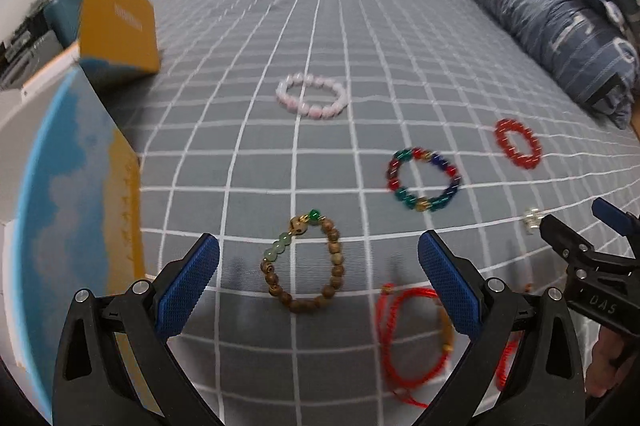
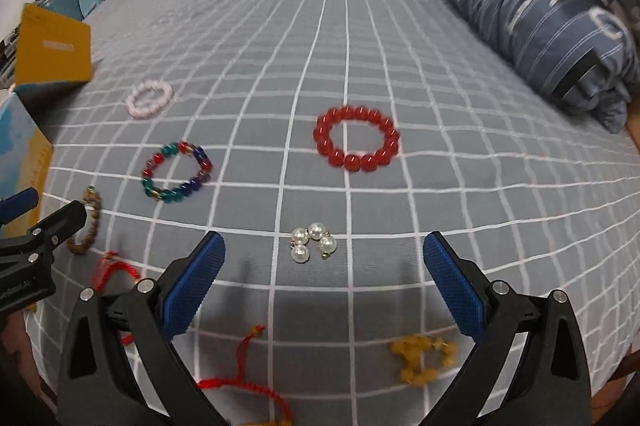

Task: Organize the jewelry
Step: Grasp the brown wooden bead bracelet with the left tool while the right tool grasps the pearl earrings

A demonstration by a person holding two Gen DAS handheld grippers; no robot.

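Jewelry lies spread on a grey checked bedsheet [image 1: 320,26]. My left gripper [image 1: 319,266] is open and empty, just above a brown wooden bead bracelet [image 1: 304,264]. Beyond it lie a pink bracelet [image 1: 311,95], a multicolour bracelet [image 1: 423,179] and a red bead bracelet [image 1: 517,143]. A red cord bracelet [image 1: 412,342] lies by the right finger. My right gripper [image 2: 324,268] is open and empty, with a cluster of pearl charms [image 2: 313,241] between its fingertips. The red bead bracelet [image 2: 356,139], a yellow bead piece [image 2: 424,358] and a red cord [image 2: 248,378] lie around it.
A blue and yellow open box [image 1: 76,206] stands at the left with its lid [image 1: 118,22] raised. A folded blue quilt [image 1: 540,10] lies along the right side. The bed's front edge runs below both grippers. A cluttered desk [image 1: 32,22] is at far left.
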